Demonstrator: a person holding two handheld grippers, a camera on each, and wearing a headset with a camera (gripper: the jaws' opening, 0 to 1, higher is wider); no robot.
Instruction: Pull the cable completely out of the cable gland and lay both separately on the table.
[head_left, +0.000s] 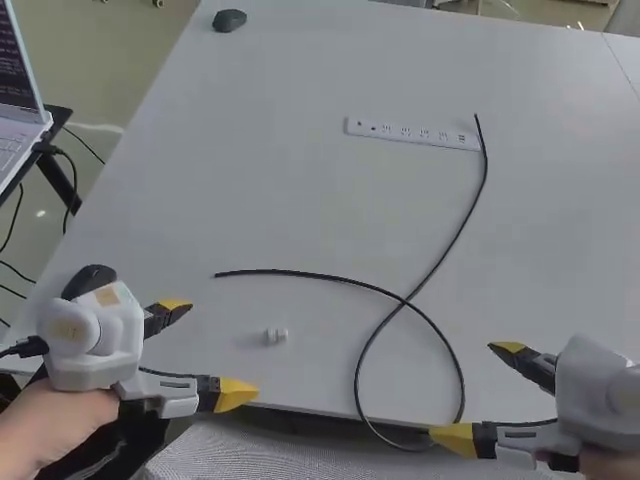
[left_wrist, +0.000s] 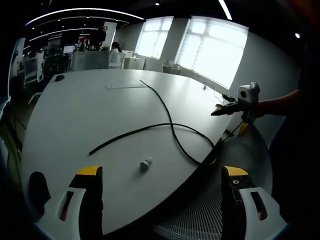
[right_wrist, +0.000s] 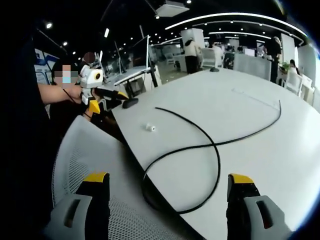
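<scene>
Showing both grippers hovering at the table's near edge, jaws spread wide and holding nothing. The left gripper (head_left: 210, 350) is pointing across the table (head_left: 300, 180) toward the gland (head_left: 275, 336), which is lying just ahead of its tips and well apart from the right gripper (head_left: 478, 393). The cable (head_left: 440, 250) is lying free of the gland. 1 end is resting beyond the gland, near it but not touching. From there the line is running right, looping over the near edge in front of the right gripper, then crossing itself and stretching away toward the power strip (head_left: 412, 133). The 2 parts are lying separate, so the task is looking done. Any further pick is favouring the left gripper for the gland and the right for the loop.
</scene>
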